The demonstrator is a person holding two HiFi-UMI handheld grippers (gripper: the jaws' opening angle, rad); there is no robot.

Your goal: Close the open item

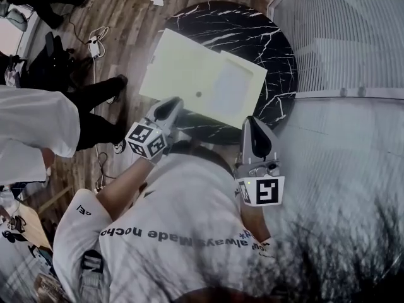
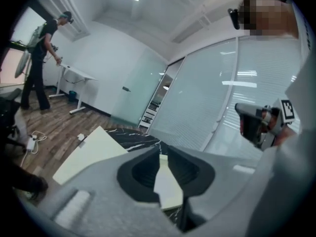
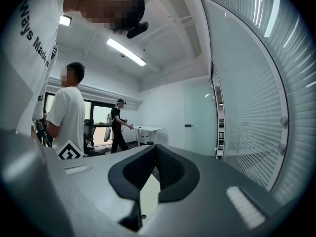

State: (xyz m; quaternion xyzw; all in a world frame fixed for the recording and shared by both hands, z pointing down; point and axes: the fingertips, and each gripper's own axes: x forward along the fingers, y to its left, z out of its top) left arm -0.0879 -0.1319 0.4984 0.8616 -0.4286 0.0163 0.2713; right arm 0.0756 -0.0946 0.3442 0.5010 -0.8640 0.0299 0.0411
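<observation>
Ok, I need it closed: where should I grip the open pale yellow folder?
Probably the left edge of the pale yellow folder, from the left: it overhangs the round black marble table, so a jaw can slip underneath and swing that panel over the middle fold.

The left gripper [image 2: 161, 156] fills the lower frame with its grey body, and its two dark fingers [image 2: 140, 174] stand a little apart. A strip of a pale yellow folder [image 2: 91, 154] shows in the gap between them; whether they touch it cannot be told. The folder lies flat on a black marble worktop [image 2: 131, 138] with white veins, its left part reaching out past the worktop's edge. At the right the right gripper [image 2: 247, 122] hangs level, its marker cube behind it. Beyond are a glass partition with blinds [image 2: 207, 102], a wooden floor [image 2: 54, 127] with a power strip [image 2: 33, 141], and a person [image 2: 42, 58] standing by a white desk [image 2: 76, 75].
</observation>
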